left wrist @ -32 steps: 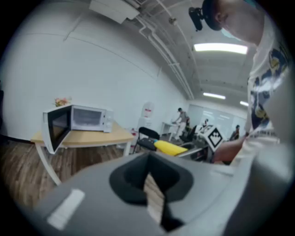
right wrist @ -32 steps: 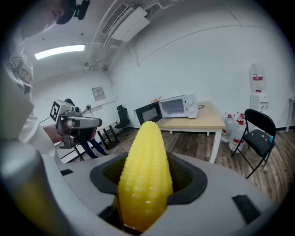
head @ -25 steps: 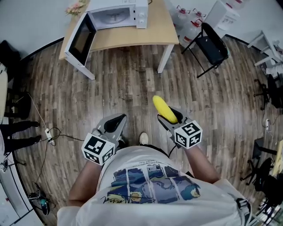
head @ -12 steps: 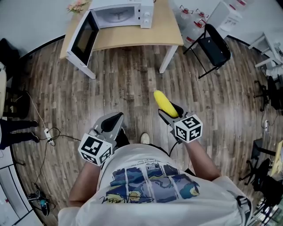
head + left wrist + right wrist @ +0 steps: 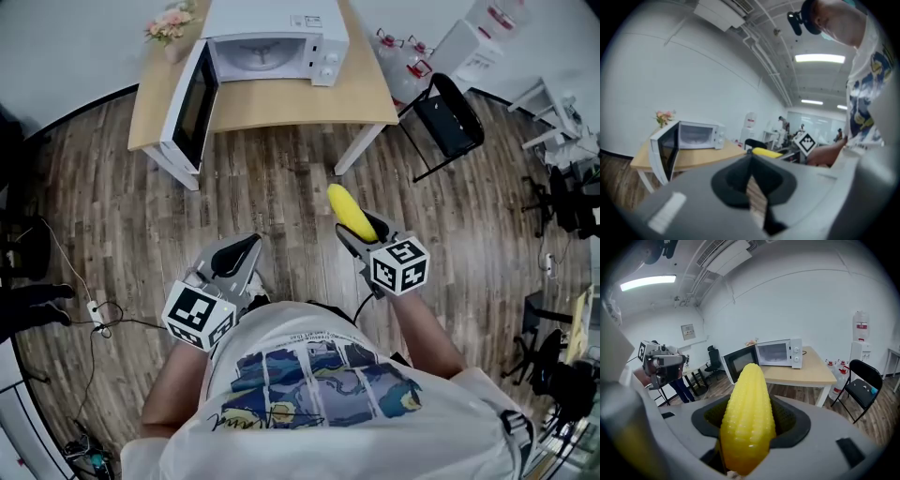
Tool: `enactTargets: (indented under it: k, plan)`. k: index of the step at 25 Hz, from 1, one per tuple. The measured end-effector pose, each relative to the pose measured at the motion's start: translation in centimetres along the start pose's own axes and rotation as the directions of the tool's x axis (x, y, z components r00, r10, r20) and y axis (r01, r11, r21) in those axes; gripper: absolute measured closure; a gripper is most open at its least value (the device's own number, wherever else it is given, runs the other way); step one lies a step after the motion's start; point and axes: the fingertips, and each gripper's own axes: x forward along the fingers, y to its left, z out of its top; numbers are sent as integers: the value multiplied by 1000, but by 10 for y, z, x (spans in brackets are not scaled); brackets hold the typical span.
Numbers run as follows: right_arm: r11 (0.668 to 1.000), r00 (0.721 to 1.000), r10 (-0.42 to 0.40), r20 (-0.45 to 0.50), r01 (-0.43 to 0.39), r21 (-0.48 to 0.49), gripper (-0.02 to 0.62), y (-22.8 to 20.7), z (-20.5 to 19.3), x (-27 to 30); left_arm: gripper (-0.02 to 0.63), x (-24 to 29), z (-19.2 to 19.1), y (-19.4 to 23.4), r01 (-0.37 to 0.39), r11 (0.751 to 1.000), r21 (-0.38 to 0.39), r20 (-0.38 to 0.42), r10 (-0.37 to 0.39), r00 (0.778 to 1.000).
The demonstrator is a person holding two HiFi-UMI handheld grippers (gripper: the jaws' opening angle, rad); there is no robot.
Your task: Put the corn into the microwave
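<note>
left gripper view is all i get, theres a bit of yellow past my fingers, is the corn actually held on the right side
Observer: Yes. The right gripper view shows the corn clamped between the fingers of the right gripper, tip pointing forward.
Operator: ok, are we at the table
Observer: No. In the head view a stretch of wood floor lies between the person and the table, and both grippers are close to the body.
Operator: anything on the right to watch
Observer: A black folding chair stands just beyond the table's right front leg.
</note>
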Motion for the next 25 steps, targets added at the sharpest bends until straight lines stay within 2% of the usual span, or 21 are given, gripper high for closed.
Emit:
enactTargets:
  k: [7, 12, 17, 25]
  plan:
    - [999, 999, -52, 11, 53, -7, 347, 12, 45, 68, 597, -37, 6, 76, -3, 1000, 6, 19, 2, 1000]
    - [998, 998, -66, 6, 66, -18, 347, 15, 70, 106, 598, -56, 7, 112, -27, 999, -38, 41, 29, 999]
    - [997, 998, -67, -2, 67, -44, 347, 0, 93, 144, 597, -56, 18, 134, -40, 995, -94, 75, 47, 996]
    - [996, 999, -39, -17, 37, -79, 347, -46, 137, 234, 597, -41, 42, 188, -161, 983, -93, 72, 167, 983]
